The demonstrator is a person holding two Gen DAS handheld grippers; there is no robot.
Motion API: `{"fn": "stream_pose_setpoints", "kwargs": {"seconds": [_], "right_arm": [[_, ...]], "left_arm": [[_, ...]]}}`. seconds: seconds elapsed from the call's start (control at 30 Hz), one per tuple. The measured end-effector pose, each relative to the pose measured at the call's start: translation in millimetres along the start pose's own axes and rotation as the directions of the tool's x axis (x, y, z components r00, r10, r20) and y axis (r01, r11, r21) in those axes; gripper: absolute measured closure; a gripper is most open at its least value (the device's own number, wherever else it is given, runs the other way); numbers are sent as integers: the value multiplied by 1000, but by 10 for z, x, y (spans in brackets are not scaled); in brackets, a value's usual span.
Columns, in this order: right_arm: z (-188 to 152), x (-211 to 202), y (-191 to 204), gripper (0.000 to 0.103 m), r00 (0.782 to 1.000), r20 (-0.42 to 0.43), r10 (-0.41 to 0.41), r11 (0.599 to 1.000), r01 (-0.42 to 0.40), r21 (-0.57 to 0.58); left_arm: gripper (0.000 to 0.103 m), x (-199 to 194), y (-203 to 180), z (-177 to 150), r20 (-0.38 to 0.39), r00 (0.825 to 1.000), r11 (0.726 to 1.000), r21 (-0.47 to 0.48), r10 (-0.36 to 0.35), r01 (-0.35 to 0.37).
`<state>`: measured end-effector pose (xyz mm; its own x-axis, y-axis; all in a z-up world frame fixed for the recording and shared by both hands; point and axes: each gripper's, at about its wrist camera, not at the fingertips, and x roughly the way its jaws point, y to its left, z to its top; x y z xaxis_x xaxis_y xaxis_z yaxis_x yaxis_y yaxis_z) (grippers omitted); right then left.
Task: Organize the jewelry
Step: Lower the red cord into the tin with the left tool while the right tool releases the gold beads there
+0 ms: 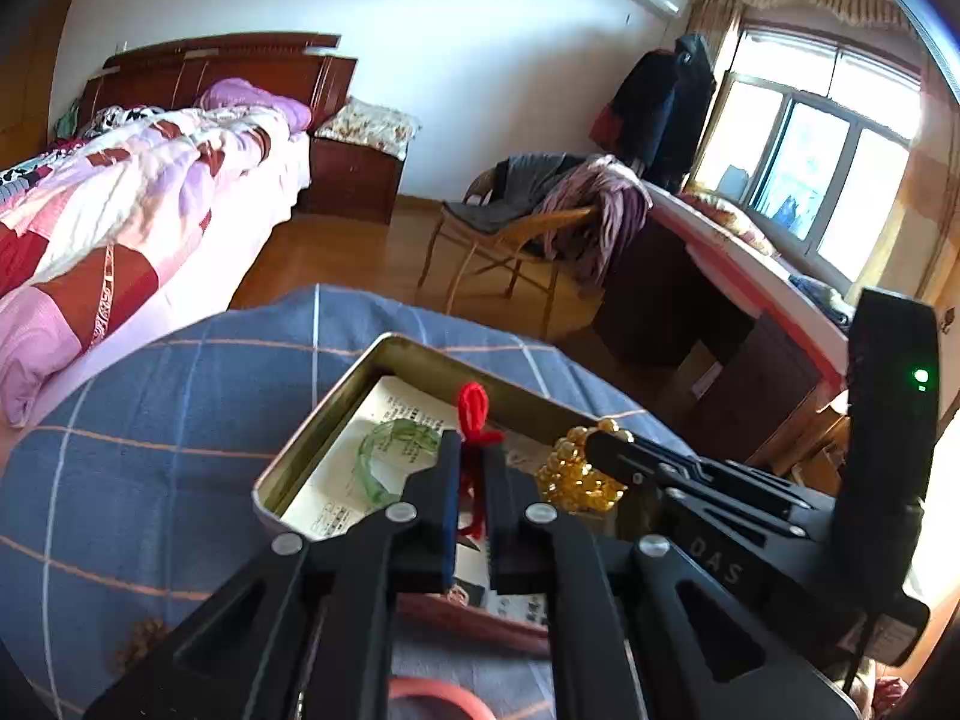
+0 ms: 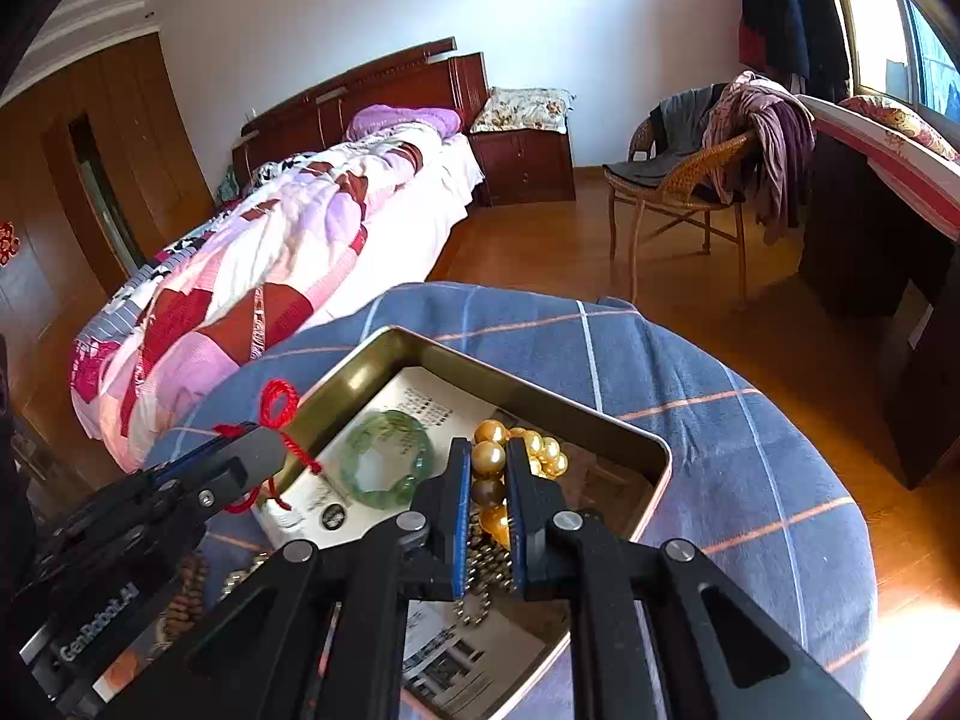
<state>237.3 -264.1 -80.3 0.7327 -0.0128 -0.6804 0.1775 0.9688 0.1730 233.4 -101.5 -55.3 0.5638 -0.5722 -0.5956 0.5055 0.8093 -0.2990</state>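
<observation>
My left gripper [image 1: 474,450] is shut on a red knotted cord [image 1: 474,405], whose loop sticks up past the fingertips. It hangs over the near left part of an open metal tin [image 1: 384,354] lined with printed paper. My right gripper [image 2: 487,445] is shut on a string of large gold beads [image 2: 543,450], over the tin's middle. A green bangle [image 2: 390,459] lies inside the tin, between the two grippers. Each wrist view shows the other gripper from the side: the left gripper [image 2: 273,444] with the red cord [image 2: 279,405], and the right gripper [image 1: 600,441] with the gold beads [image 1: 576,471].
The tin rests on a round table under a blue plaid cloth [image 2: 750,450]. A thin ball chain [image 2: 480,576] hangs below the right fingers. Brown wooden beads [image 1: 141,639] and a red ring [image 1: 432,696] lie on the near cloth. Beyond are a bed [image 2: 300,228] and a wicker chair [image 2: 678,186].
</observation>
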Motion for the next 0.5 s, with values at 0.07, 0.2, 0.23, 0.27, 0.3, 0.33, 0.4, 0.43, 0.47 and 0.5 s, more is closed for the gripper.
{"fn": "stream_pose_setpoints", "kwargs": {"seconds": [0.07, 0.2, 0.23, 0.27, 0.3, 0.33, 0.4, 0.43, 0.47, 0.5], "right_arm": [[3, 58, -36, 92, 1000, -11, 8, 1000, -8, -2], [13, 148, -70, 89, 999, -35, 24, 1000, -23, 5], [18, 157, -82, 80, 999, -40, 18, 1000, -18, 9], [18, 158, -97, 72, 999, -45, 17, 1000, -16, 18], [13, 155, -94, 53, 999, -47, 20, 999, -19, 28], [6, 130, -116, 41, 999, -41, 28, 999, -27, 42], [2, 54, -139, 39, 1000, -13, 29, 998, -28, 57], [8, 2, -162, 39, 1000, 1, 19, 997, -19, 68], [11, -52, -187, 39, 1000, 11, 16, 996, -17, 84], [4, -112, -215, 39, 1000, 22, 16, 994, -18, 103]], "left_arm": [[96, 79, 1, -6, -13, 1000, 1000, 7, 23, -23], [95, 248, -7, -25, -51, 996, 997, 25, 77, -76], [95, 282, -6, -25, -61, 994, 995, 28, 94, -92], [95, 314, -6, -25, -72, 991, 993, 32, 113, -111], [94, 333, -7, -26, -81, 988, 991, 35, 131, -129], [89, 346, -10, -27, -89, 985, 988, 39, 150, -148], [59, 336, -30, -31, -97, 979, 983, 47, 179, -175], [30, 309, -39, -31, -89, 972, 976, 49, 216, -213], [18, 249, -51, -33, -68, 967, 969, 48, 247, -244], [7, 198, -58, -27, -47, 964, 965, 46, 261, -259]]}}
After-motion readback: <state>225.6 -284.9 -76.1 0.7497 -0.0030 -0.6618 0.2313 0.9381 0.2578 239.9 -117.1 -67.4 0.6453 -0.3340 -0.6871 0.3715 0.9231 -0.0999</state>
